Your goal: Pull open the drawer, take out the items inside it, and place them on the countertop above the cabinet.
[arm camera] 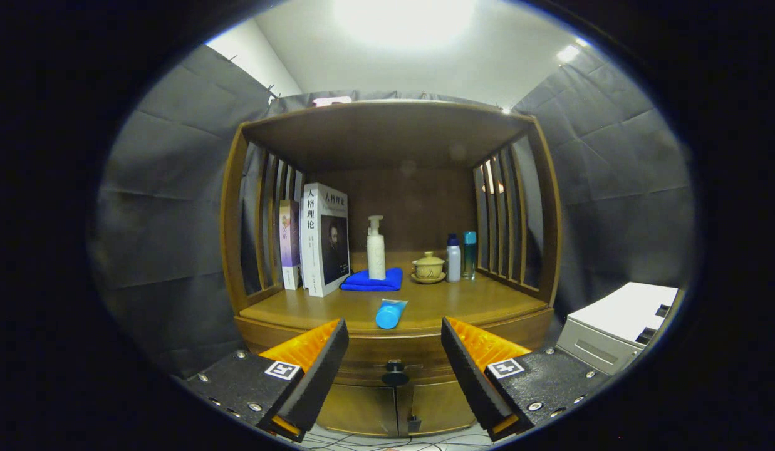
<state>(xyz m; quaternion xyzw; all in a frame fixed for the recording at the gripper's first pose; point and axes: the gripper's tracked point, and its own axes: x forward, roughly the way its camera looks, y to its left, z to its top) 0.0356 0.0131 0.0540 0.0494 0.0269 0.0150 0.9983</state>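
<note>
The gripper (395, 351) is held wide apart with nothing between its fingers, facing the wooden cabinet (387, 351) square on. Directly ahead, centred in the gap between the fingers and slightly low, sits the dark round knob (395, 374) of the drawer (387, 363), which appears fully closed, its front flush with the cabinet face. This is the governing relation: the knob lies straight ahead on the gripper's own axis, so the approach looks to be a plain forward advance, then a closing on the knob and a pull back toward the near side. Below the drawer are two cabinet doors (362, 407). Just above, near the front edge of the countertop (287, 307), a blue tube (390, 313) lies with its long axis running near to far (cap end nearest). Farther back stand books (324, 238) at left, a white pump bottle (376, 250) on a folded blue cloth (371, 280), a lidded cup (428, 266), and two small bottles (460, 255) at right. Drawer contents cannot be judged.
</note>
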